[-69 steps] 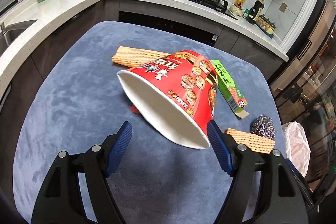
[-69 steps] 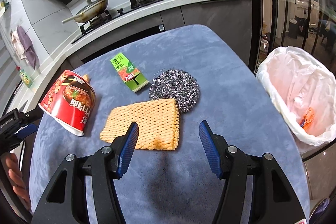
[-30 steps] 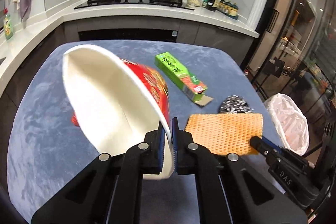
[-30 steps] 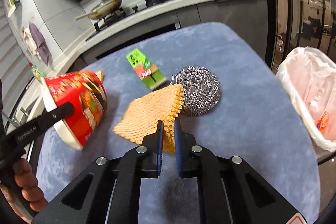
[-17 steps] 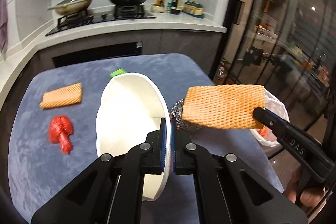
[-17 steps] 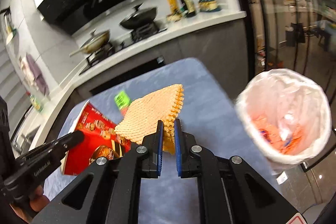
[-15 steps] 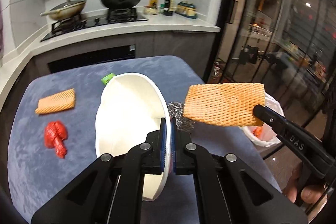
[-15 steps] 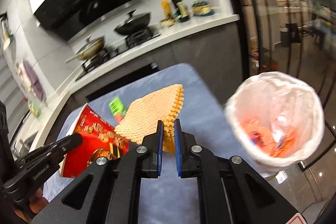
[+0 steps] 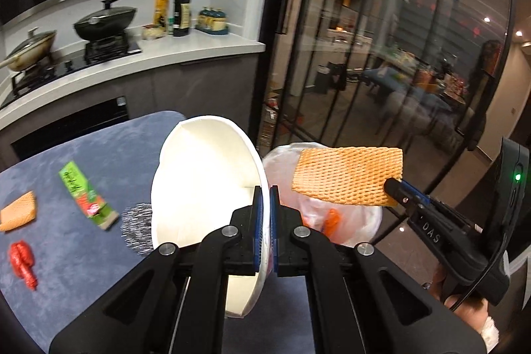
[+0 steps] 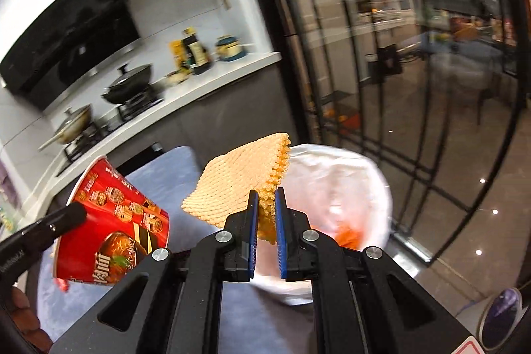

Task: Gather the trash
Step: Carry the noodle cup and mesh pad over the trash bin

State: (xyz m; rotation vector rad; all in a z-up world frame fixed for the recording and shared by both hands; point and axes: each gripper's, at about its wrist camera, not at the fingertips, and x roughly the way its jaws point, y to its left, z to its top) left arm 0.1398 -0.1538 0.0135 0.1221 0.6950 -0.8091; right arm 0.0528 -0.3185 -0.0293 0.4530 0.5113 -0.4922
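Both hands have swung away from the middle of the blue surface (image 9: 99,271) toward the trash bin (image 10: 365,188), and the bin now sits right ahead of both grippers. On the left gripper (image 9: 264,231) the fingers are squeezed almost together on the thin rim of the noodle cup (image 9: 202,188), one finger inside and one outside, so the big cup hangs by its wall and can be carried without being crushed. On the right gripper (image 10: 266,234) the fingers pinch one edge of the orange foam net (image 10: 239,184), which sticks out flat in front of them, above the near rim of the bin. Each hand holds one piece, likely so two things can go in on one trip. The bin's white bag is open, with some orange bits already inside. On the surface lie a green box (image 9: 88,198), a steel scrubber (image 9: 136,228), a red wrapper (image 9: 23,261) and another foam piece (image 9: 18,214), waiting their turn.
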